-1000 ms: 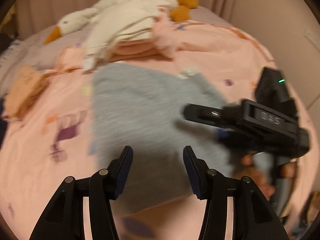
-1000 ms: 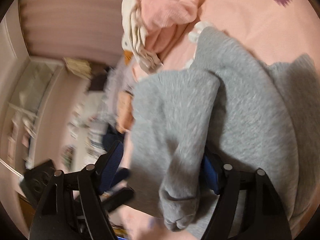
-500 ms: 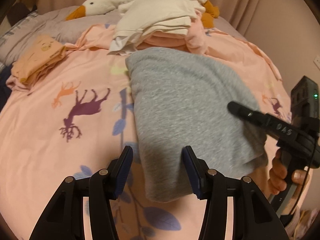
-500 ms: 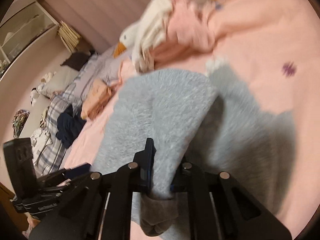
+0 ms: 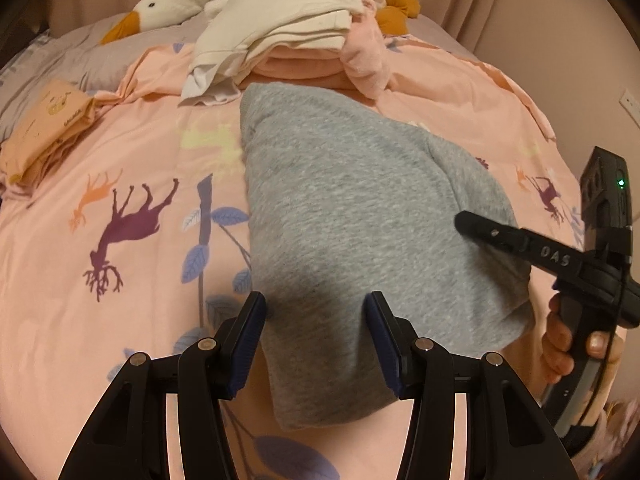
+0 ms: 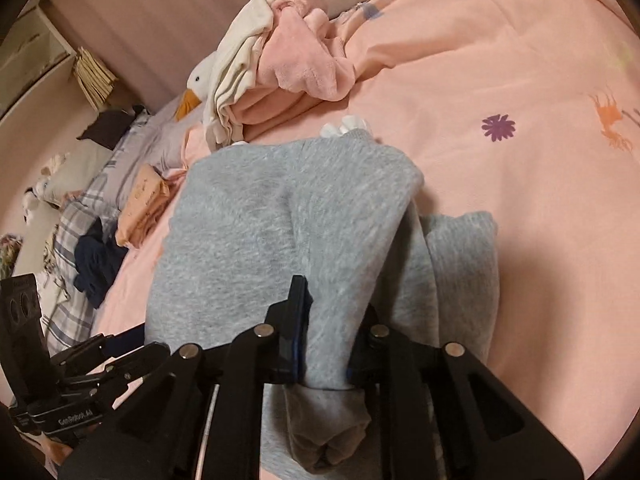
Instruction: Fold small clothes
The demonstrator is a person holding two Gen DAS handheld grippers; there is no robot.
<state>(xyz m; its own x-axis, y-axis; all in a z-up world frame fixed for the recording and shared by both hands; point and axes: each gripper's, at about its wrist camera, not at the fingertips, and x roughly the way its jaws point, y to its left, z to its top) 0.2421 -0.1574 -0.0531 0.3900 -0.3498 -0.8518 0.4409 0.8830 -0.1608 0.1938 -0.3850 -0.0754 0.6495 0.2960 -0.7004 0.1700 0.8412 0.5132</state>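
Pink bedding (image 5: 132, 152) carries a grey garment (image 5: 344, 216). Right hand-held gripper (image 6: 324, 344) pinches its fold, jaws opening slightly. Left hand-held gripper (image 5: 316, 344) hovers half-wide astride its near edge.

The grey fleece garment (image 5: 360, 216) lies partly folded on the pink bed cover (image 5: 100, 152), one doubled edge lifted from it.

Plush goose (image 5: 172, 6) by the pillow, pink animal-print duvet (image 5: 100, 152), dark garment heap (image 6: 96, 264), shelf of papers (image 6: 94, 78)
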